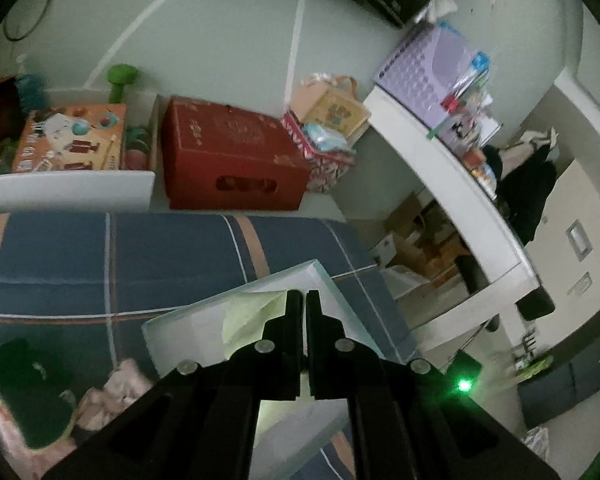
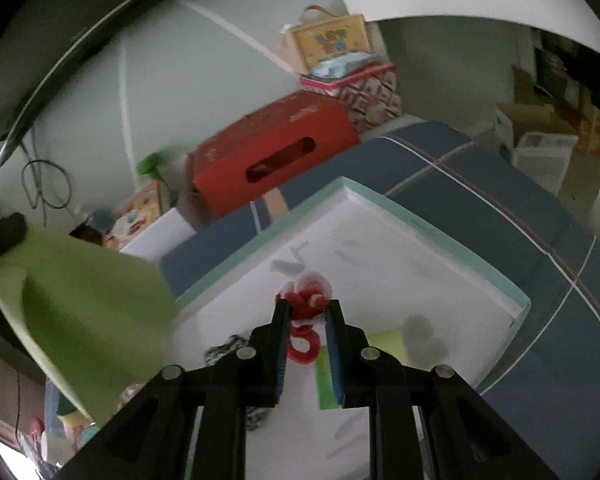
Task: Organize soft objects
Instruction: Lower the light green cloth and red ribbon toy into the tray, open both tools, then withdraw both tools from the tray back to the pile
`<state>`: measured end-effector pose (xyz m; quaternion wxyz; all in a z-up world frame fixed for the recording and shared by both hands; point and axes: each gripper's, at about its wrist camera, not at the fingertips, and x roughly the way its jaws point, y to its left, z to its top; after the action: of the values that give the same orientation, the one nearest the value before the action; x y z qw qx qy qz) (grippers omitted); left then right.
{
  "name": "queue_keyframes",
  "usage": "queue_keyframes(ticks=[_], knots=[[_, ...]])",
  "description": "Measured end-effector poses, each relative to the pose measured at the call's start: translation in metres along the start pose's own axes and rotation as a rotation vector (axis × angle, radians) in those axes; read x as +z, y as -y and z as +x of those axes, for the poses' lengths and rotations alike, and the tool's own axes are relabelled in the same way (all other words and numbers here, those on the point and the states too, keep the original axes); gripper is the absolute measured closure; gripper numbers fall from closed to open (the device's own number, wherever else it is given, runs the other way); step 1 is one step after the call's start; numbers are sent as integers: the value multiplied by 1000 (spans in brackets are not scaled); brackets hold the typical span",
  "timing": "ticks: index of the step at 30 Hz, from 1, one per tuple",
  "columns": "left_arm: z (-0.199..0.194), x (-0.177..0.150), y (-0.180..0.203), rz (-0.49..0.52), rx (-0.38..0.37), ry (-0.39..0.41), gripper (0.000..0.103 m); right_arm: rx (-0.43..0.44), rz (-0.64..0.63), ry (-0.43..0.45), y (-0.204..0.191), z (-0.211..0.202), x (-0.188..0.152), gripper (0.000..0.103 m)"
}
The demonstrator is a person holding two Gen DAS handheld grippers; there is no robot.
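Note:
A white shallow box (image 2: 420, 248) with a mint rim lies on the blue plaid bed; it also shows in the left wrist view (image 1: 340, 296). My left gripper (image 1: 304, 300) is shut on a pale green cloth (image 1: 252, 316) and holds it over the box; the same cloth (image 2: 88, 312) hangs at the left of the right wrist view. My right gripper (image 2: 306, 308) is shut on a red and white soft toy (image 2: 306, 302) above the box floor. A grey soft item (image 2: 424, 340), a yellow-green piece (image 2: 384, 340) and a black-and-white patterned item (image 2: 228, 350) lie in the box.
A red cardboard box (image 1: 228, 160) and a patterned basket with a yellow bag (image 1: 328, 148) stand by the wall. A dark green cap (image 1: 28, 392) and pink soft items (image 1: 116, 388) lie on the bed (image 1: 60, 260). A white shelf (image 1: 460, 184) is at the right.

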<state>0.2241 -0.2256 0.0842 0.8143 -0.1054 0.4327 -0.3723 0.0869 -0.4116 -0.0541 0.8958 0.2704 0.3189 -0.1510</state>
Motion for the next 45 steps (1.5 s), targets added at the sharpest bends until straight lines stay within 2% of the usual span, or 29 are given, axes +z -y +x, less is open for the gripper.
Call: queue_keyframes(ticks=[4,8,10,11,12,13,14,15,18,22,25,30,34,37,39,45], knots=[[37,-6,-5,2,44,-36,101,-41,1,2,9,4,4,81],[60,-13,-27,-57,94,-86,101,-40,5,-30,10,10,3,81],[65,-16,-34,-71,116,-101,100,-56,4,-44,10,12,3,73],[66,-17,-36,-72,129,-107,95,-61,2,-47,10,12,3,70],[66,-18,-38,-72,141,-113,90,-71,0,-50,10,10,4,60],[66,-19,-39,-75,149,-120,68,-73,0,-50,9,10,4,52],[65,-19,-40,-78,153,-124,39,-71,-2,-50,9,9,5,49],[62,-19,-40,-80,167,-125,30,-68,-7,-55,8,8,6,45],[50,-17,-38,-71,189,-110,27,-88,-36,-70,4,4,7,38],[17,-14,-45,-77,249,-61,10,-108,-77,-75,-5,-4,8,26],[-13,-12,-56,-73,321,-23,9,-98,-103,-73,-13,-9,8,0],[-66,-11,-92,-111,440,34,4,-78,-160,-40,-34,-22,8,0],[-102,-16,-128,-155,552,51,3,-3,-177,-9,-56,-32,5,0],[-117,-25,-151,-182,607,35,3,97,-202,-28,-85,-33,-3,0],[-122,-30,-163,-201,618,12,3,166,-239,-58,-111,-29,-12,0],[-136,-50,-200,-253,664,-72,3,305,-374,-150,-185,-10,-47,0]])
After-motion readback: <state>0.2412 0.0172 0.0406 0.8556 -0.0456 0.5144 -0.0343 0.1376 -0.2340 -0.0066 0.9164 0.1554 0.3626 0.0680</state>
